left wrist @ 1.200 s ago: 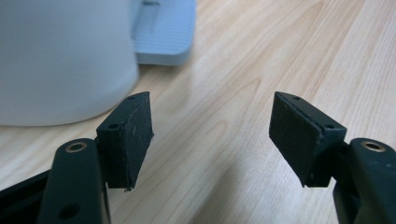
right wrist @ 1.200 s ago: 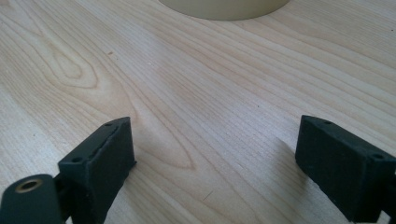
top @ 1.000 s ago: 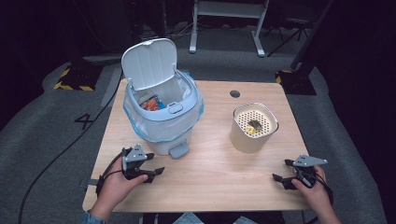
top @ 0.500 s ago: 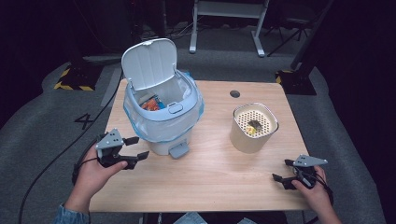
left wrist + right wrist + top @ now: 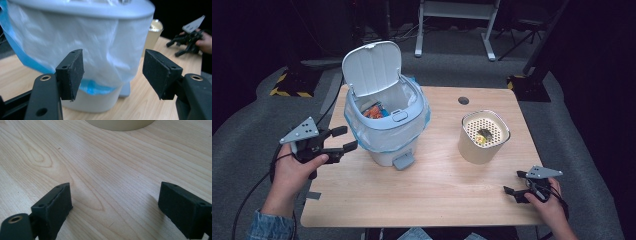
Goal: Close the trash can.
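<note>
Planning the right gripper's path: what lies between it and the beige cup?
Only bare table, as seen in the high view, between the right gripper and the cup.

On the desk (image 5: 432, 190) a lidded bin (image 5: 384, 130) stood toward the left and rear, its lid (image 5: 372, 67) tipped up and back behind the opening, a bag (image 5: 412, 127) lining it and folded out over the rim, with some items (image 5: 373, 111) lying inside. To its right, well apart, stood a cup-shaped holder (image 5: 482, 137) with a small object (image 5: 483, 135) resting on its perforated top. The left gripper (image 5: 337, 140) hung just left of the bin, over the desk's left edge, fingers (image 5: 72, 72) toward the bin's side. The right gripper (image 5: 517, 185) lay at the near right corner, in front of the holder.
</note>
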The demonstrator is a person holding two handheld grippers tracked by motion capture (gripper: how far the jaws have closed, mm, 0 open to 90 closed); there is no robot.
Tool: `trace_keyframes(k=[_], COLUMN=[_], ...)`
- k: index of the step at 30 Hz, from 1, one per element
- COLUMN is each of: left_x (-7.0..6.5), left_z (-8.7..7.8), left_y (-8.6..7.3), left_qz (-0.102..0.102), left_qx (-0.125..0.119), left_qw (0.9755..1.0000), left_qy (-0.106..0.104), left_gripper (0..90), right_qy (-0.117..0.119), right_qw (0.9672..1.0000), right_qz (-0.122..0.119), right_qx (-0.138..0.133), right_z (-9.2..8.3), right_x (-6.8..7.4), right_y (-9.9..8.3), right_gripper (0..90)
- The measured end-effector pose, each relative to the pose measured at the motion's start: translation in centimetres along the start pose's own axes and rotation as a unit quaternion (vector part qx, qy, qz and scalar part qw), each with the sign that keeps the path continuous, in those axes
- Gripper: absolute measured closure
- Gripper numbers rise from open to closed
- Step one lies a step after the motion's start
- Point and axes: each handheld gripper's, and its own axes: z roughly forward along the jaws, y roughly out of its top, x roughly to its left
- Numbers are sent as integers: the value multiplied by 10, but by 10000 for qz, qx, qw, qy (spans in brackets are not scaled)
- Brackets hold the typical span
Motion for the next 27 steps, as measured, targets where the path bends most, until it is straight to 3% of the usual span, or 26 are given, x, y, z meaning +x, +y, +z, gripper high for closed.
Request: trace_keyframes(k=[4, 9, 18, 27], left_x=[5, 8, 14, 28], left_z=[-7, -12, -9, -4], left_y=[11, 21, 43, 64], left_qz=[68, 140, 30, -27], left_qx=[-150, -170, -529, -583], left_qw=[9999, 9996, 9981, 9960], left_qy=[50, 158, 329, 683], left_gripper=[339, 346, 362, 362], right_qy=[-1, -1, 0, -5], right_qw=[10000, 10000, 10000, 10000], right_qz=[-1, 0, 0, -1], right_qx=[-2, -2, -2, -1], right_z=[0, 0, 0, 0], right_x=[0, 0, 0, 0], right_y=[0, 0, 0, 0], right_gripper=[116, 116, 116, 116])
